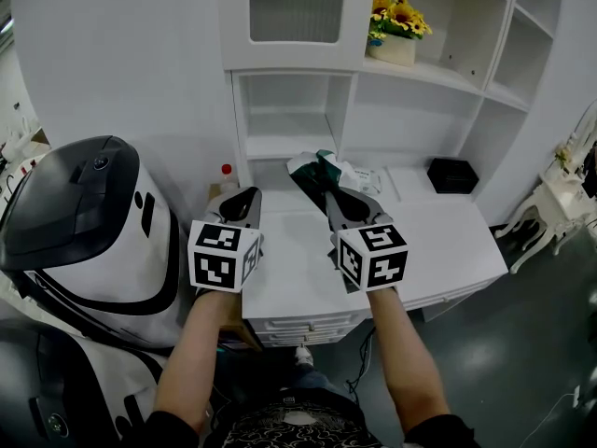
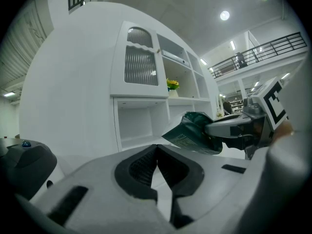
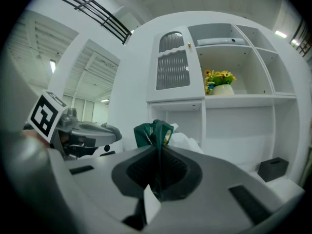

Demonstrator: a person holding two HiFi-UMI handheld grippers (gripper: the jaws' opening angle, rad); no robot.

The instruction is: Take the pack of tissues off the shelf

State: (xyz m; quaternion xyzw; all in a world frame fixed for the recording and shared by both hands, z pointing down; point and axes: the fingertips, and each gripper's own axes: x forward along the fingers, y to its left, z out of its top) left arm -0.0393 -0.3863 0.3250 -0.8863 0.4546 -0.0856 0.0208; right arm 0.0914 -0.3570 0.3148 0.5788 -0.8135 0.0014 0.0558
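The pack of tissues (image 1: 317, 170) is dark green with white, and it hangs in the air over the white counter (image 1: 438, 236), in front of the shelf unit's lower open bay (image 1: 289, 110). My right gripper (image 1: 334, 192) is shut on the pack's wrapper. The right gripper view shows the green film (image 3: 150, 130) pinched between that gripper's (image 3: 158, 149) pads. My left gripper (image 1: 240, 200) hovers beside it on the left, shut with nothing in it; its jaws (image 2: 157, 149) meet in the left gripper view. That view also shows the pack (image 2: 191, 133) held at the right.
A pot of yellow flowers (image 1: 395, 24) stands on an upper shelf. A black box (image 1: 452, 175) sits at the counter's back right. A small red-capped bottle (image 1: 225, 175) stands at the back left. A large white and black machine (image 1: 89, 222) fills the left side.
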